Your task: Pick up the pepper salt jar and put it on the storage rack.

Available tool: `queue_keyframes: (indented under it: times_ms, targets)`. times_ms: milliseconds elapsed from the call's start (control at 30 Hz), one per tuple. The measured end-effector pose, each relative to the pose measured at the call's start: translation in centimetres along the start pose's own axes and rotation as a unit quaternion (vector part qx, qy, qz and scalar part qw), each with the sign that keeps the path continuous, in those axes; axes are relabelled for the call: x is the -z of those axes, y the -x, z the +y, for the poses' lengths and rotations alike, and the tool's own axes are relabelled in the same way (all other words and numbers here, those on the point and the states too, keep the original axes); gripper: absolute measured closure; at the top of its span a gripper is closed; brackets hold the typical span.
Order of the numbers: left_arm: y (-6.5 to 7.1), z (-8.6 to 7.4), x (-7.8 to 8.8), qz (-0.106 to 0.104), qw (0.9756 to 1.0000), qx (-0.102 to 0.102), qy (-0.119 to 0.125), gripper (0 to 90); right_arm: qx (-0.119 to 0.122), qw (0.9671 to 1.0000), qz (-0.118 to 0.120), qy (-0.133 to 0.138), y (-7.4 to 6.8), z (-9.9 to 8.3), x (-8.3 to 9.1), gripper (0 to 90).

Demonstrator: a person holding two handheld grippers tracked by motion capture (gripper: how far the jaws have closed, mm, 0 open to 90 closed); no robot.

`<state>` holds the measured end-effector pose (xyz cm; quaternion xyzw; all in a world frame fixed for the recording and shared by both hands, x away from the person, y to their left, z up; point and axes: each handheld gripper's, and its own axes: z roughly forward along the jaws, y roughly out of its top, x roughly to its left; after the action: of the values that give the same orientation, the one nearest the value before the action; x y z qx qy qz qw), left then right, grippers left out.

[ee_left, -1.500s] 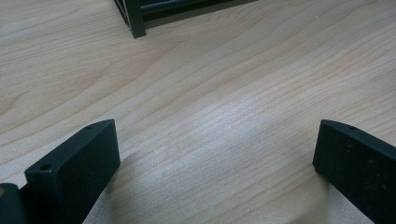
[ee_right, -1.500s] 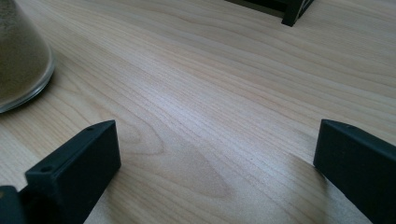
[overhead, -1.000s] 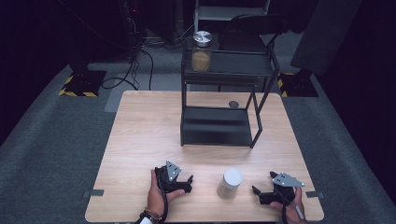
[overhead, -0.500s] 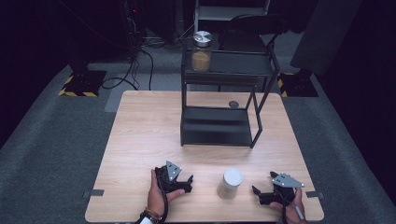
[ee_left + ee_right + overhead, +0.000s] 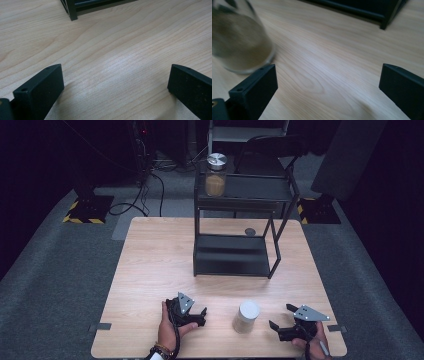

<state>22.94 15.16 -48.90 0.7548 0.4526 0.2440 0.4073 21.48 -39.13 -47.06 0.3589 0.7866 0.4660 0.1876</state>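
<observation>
Nothing has shifted: both my left gripper (image 5: 198, 312) and right gripper (image 5: 282, 326) rest fingers apart, the white-lidded jar (image 5: 246, 317) at nine o'clock of the right one ungrasped on the counter (image 5: 150, 270).

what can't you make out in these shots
- Jar, right gripper view: blurred, its top cut off by the edge; contents unclear.
- Rack, left gripper view: all but one foot cut off by the top edge.
- Dark round thing behind the rack, high view: too small to identify.

Lab/studio setup: wooden worktop (image 5: 150, 270) on grey carpet (image 5: 60, 270), dark surrounds, floor cables (image 5: 145, 195), hazard-taped stand bases (image 5: 87, 212).
</observation>
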Motion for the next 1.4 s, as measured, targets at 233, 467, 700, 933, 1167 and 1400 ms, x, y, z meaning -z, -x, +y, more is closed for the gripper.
queue_keyframes:
  times_ms: [233,467,700,933,1167,1400]
  targets:
    - [0.0,0.0,0.0,0.000,1.0000,0.000,0.000,0.2,0.015,0.9990,0.034,0.026,-0.2,1.3,0.7,1.3]
    - [0.0,0.0,0.0,0.000,1.0000,0.000,0.000,0.3,0.025,0.9981,0.046,0.033,-0.6,1.7,0.8,1.4]
    - [0.0,0.0,0.0,0.000,1.0000,0.000,0.000,0.3,0.032,0.9976,0.051,0.034,-0.7,2.1,1.0,1.5]
    - [0.0,0.0,0.0,0.000,1.0000,0.001,0.000,0.2,0.040,0.9964,0.065,0.036,-0.8,2.2,0.9,1.7]
    - [0.0,0.0,0.0,0.000,1.0000,0.000,0.000,0.3,0.044,0.9941,0.089,0.043,-0.8,2.4,0.8,1.7]
    - [0.0,0.0,0.0,0.000,1.0000,0.000,0.000,0.3,0.046,0.9908,0.116,0.052,-1.3,2.7,0.3,1.7]
